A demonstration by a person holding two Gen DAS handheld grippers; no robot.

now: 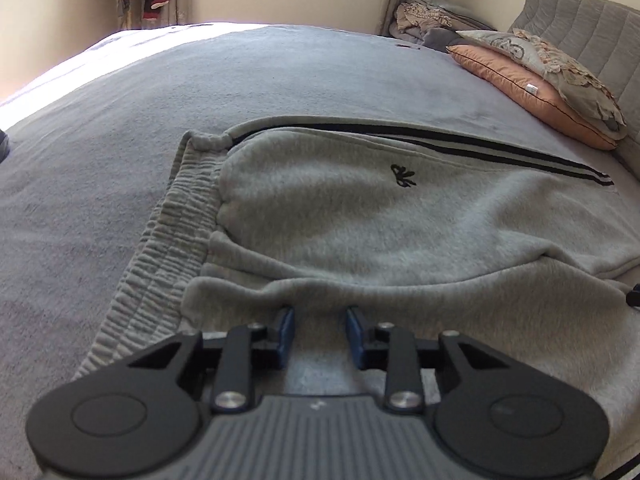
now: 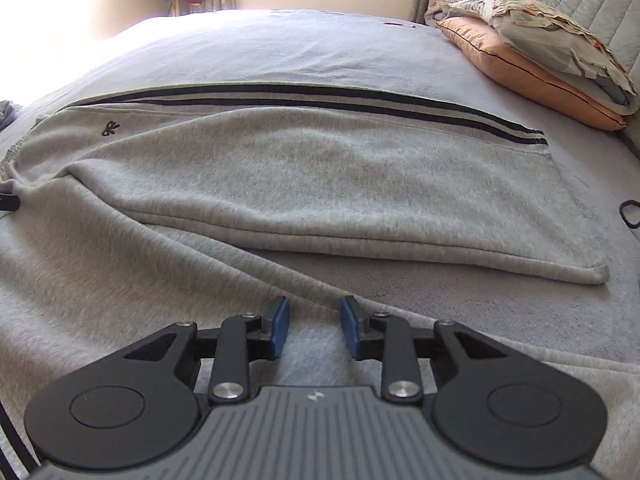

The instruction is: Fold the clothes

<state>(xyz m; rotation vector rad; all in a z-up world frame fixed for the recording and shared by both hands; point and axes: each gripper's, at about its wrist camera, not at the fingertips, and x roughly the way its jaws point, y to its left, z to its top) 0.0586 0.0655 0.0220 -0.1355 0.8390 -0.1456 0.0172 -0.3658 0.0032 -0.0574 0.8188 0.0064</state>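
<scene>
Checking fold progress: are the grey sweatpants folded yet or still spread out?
Partly folded: the grey sweatpants lie lengthwise on the bed, one leg over the other but skewed, the lower leg fanning toward the camera. No crosswise fold shows.

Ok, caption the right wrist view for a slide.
Right gripper, jaws apart, over grey sweatpants spread on the bed.

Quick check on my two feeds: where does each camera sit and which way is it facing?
Left wrist: on the left tool, angled down at the waistband end of the grey sweatpants; only its own blue fingers show.
Right wrist: on the right tool, angled down over the trouser leg; only its own fingers show.
Shared: sweatpants, bed, orange pillow.
</scene>
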